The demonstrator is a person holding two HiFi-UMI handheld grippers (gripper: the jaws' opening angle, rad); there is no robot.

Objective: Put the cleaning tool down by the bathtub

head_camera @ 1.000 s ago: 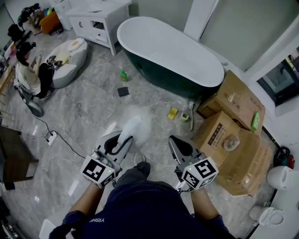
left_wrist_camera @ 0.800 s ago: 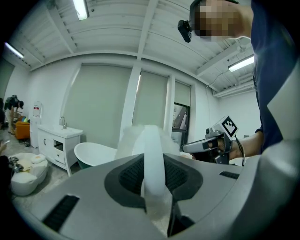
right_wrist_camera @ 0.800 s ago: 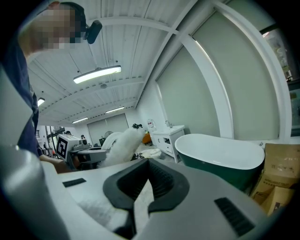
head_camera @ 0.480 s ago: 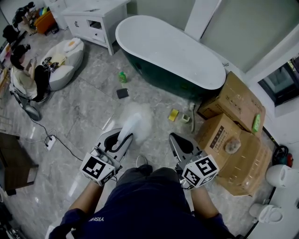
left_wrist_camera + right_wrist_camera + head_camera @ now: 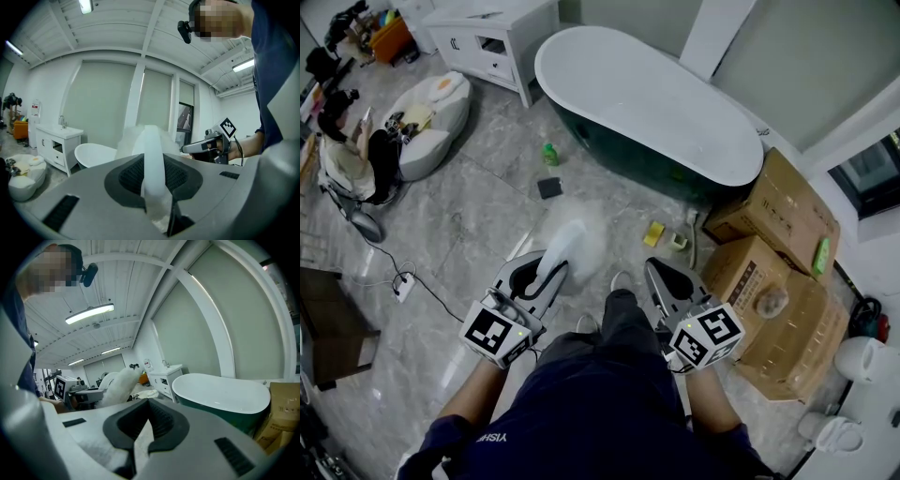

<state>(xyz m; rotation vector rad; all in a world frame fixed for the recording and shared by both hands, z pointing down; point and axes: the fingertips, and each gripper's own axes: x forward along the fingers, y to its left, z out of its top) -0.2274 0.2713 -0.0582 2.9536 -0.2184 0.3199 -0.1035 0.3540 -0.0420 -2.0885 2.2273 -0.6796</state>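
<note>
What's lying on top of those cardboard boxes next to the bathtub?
A small green item and a round tan thing lie on the cardboard boxes. Both are too small to identify; the closed boxes hide their contents.

I hold both tongs out ahead, side by side, tilted slightly down: my left tongs (image 5: 542, 274) clamp the cleaning tool (image 5: 573, 238), my right tongs (image 5: 653, 267) are closed and empty.
</note>
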